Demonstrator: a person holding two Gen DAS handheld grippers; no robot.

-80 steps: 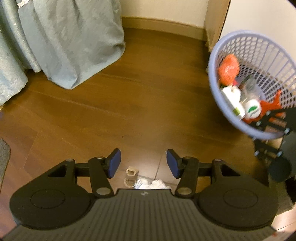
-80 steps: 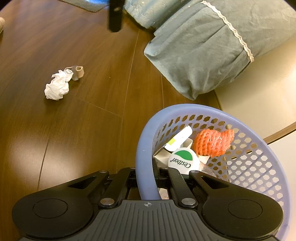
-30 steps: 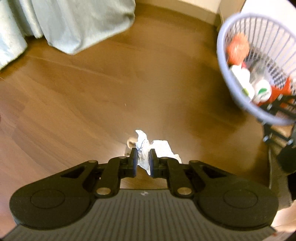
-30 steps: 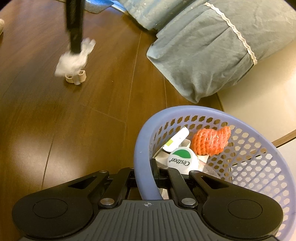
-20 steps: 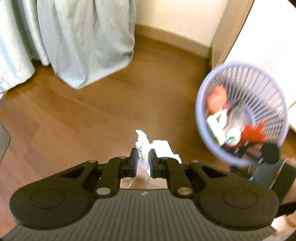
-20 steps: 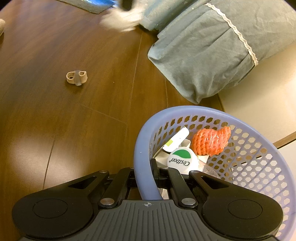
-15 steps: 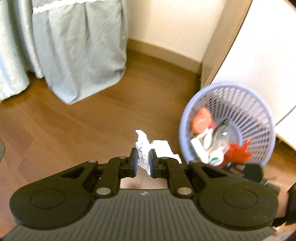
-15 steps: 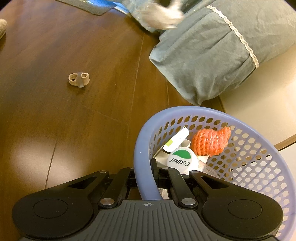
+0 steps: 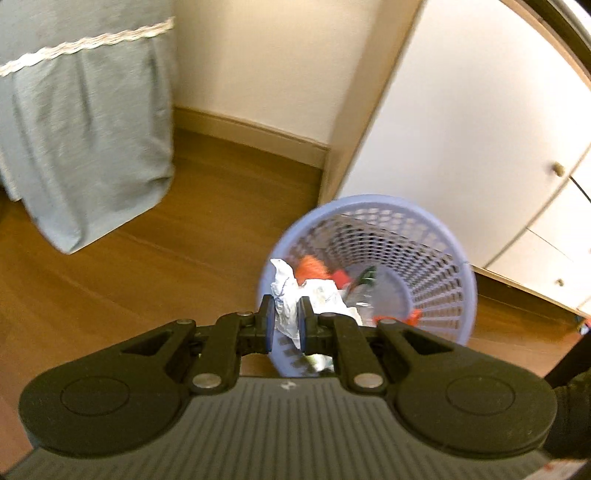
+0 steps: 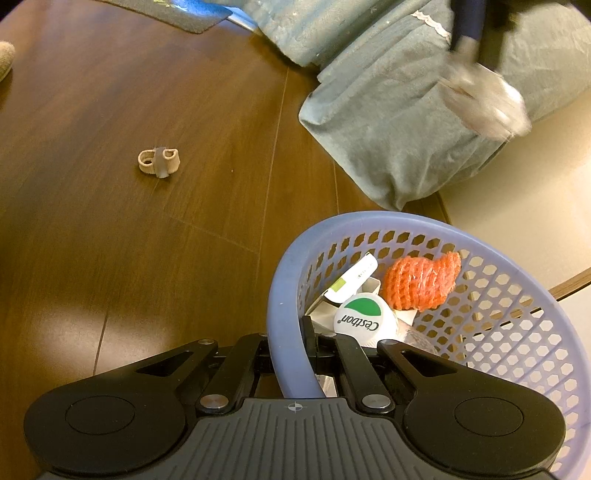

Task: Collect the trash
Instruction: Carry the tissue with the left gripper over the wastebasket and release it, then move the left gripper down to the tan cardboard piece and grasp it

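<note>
Right wrist view: a lavender plastic basket (image 10: 288,295) with perforated walls sits on the wooden floor (image 10: 110,240), beside a grey-green bed skirt (image 10: 388,147). Inside it lie an orange net bag (image 10: 421,282), a round white lid with a green mark (image 10: 364,317), a white carton (image 10: 351,278) and some clear plastic. The right gripper (image 10: 291,345) has its jaws clenched on the near rim of the basket, one finger outside the wall and one inside. On the floor well apart from the basket lies a small beige band (image 10: 159,162). At the top right, blurred, the left gripper (image 10: 469,29) carries a crumpled white tissue (image 10: 487,99) in the air in front of the bed skirt.

In the left wrist view, the left gripper (image 9: 284,317) has its jaws nearly closed, grasping the tissue (image 9: 286,295), which sticks up and to the right from between the blue pads (image 9: 269,325). The basket (image 9: 454,251) lies just beyond and below it, near a white cabinet (image 9: 480,147); the tissue appears over the near rim.
</note>
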